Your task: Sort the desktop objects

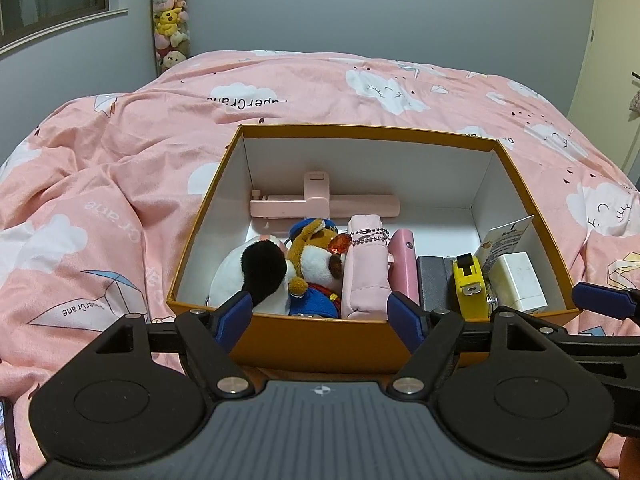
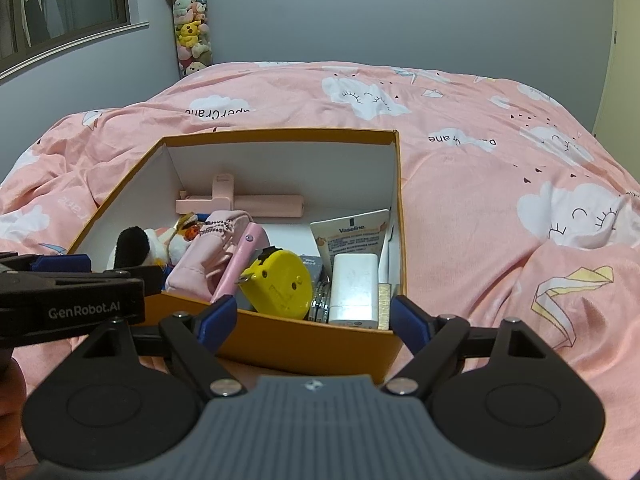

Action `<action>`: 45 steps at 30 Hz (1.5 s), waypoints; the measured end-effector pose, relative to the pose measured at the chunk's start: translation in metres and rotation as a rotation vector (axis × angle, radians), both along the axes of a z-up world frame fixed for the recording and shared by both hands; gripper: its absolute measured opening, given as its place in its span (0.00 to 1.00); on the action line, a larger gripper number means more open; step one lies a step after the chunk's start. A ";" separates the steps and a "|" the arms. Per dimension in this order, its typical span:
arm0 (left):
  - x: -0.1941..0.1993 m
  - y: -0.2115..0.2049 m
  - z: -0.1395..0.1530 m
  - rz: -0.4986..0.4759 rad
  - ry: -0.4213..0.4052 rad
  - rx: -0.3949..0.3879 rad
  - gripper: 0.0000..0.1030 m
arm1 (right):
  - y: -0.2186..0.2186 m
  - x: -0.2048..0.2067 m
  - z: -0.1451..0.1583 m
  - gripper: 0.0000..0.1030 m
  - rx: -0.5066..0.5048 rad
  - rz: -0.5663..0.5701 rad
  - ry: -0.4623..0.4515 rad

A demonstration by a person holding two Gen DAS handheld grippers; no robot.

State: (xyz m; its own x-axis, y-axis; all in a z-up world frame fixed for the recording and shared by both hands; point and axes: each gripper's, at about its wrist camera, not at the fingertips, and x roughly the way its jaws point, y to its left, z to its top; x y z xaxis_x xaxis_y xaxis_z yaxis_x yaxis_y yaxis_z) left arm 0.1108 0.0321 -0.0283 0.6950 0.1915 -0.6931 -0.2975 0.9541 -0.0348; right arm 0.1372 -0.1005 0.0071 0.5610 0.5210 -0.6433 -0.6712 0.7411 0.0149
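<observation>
Pink cloud-print bed cover (image 1: 120, 184), rumpled, open orange box (image 1: 320, 340) resting on it

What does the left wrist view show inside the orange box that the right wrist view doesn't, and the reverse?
Only the left wrist view shows the dog plush in blue clothes fully and the grey case beside the tape measure. Only the right wrist view shows the Vaseline tube face-on and the tape measure's round yellow side. Both show the orange box on the pink bedding, the pink selfie stick at the back, the pink pouch, the yellow tape measure and the white charger. Both tools, left and right, stand open and empty.
</observation>
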 end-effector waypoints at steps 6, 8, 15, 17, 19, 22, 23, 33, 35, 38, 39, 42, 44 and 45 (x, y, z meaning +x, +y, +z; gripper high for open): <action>0.000 0.000 0.000 0.003 0.000 -0.001 0.85 | 0.000 0.000 0.000 0.82 -0.001 -0.001 0.000; 0.000 0.000 0.000 0.005 0.000 -0.001 0.85 | 0.000 0.000 0.000 0.82 -0.005 -0.001 -0.001; 0.000 0.000 0.000 0.009 0.001 -0.001 0.86 | 0.001 0.000 -0.001 0.82 -0.008 -0.001 -0.001; 0.000 0.000 0.000 0.010 0.001 -0.001 0.86 | 0.001 -0.001 -0.001 0.82 -0.008 0.000 -0.001; 0.000 0.001 -0.001 0.014 0.001 -0.001 0.86 | 0.001 -0.001 -0.001 0.82 -0.008 0.000 -0.001; 0.001 0.001 -0.001 0.015 0.001 -0.002 0.86 | 0.001 -0.001 -0.001 0.82 -0.007 -0.001 -0.001; 0.001 0.001 -0.001 0.016 0.001 -0.002 0.86 | 0.001 -0.001 -0.001 0.82 -0.007 -0.001 -0.001; 0.000 0.001 -0.001 0.024 0.002 -0.004 0.86 | 0.001 -0.001 -0.001 0.83 -0.007 -0.002 -0.001; 0.000 0.002 -0.001 0.025 0.002 -0.003 0.86 | 0.001 -0.001 -0.001 0.83 -0.007 -0.002 -0.001; 0.000 0.002 -0.002 0.026 0.002 -0.004 0.86 | 0.001 -0.001 -0.001 0.83 -0.009 -0.003 -0.002; 0.000 0.002 -0.001 0.026 0.002 -0.004 0.86 | 0.002 -0.001 -0.001 0.83 -0.010 -0.002 -0.003; 0.000 0.002 -0.001 0.026 0.001 -0.004 0.86 | 0.002 -0.002 -0.002 0.83 -0.011 -0.001 -0.003; 0.000 0.002 -0.001 0.027 0.001 -0.004 0.86 | 0.002 -0.001 -0.002 0.83 -0.010 -0.002 -0.003; 0.000 0.002 -0.001 0.027 0.001 -0.004 0.86 | 0.002 -0.002 -0.002 0.83 -0.011 -0.002 -0.003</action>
State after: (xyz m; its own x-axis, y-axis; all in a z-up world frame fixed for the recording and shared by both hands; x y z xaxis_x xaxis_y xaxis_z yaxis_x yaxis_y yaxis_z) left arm 0.1112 0.0341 -0.0295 0.6887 0.2073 -0.6948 -0.3230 0.9456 -0.0381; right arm 0.1356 -0.0984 0.0053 0.5635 0.5132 -0.6474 -0.6701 0.7423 0.0052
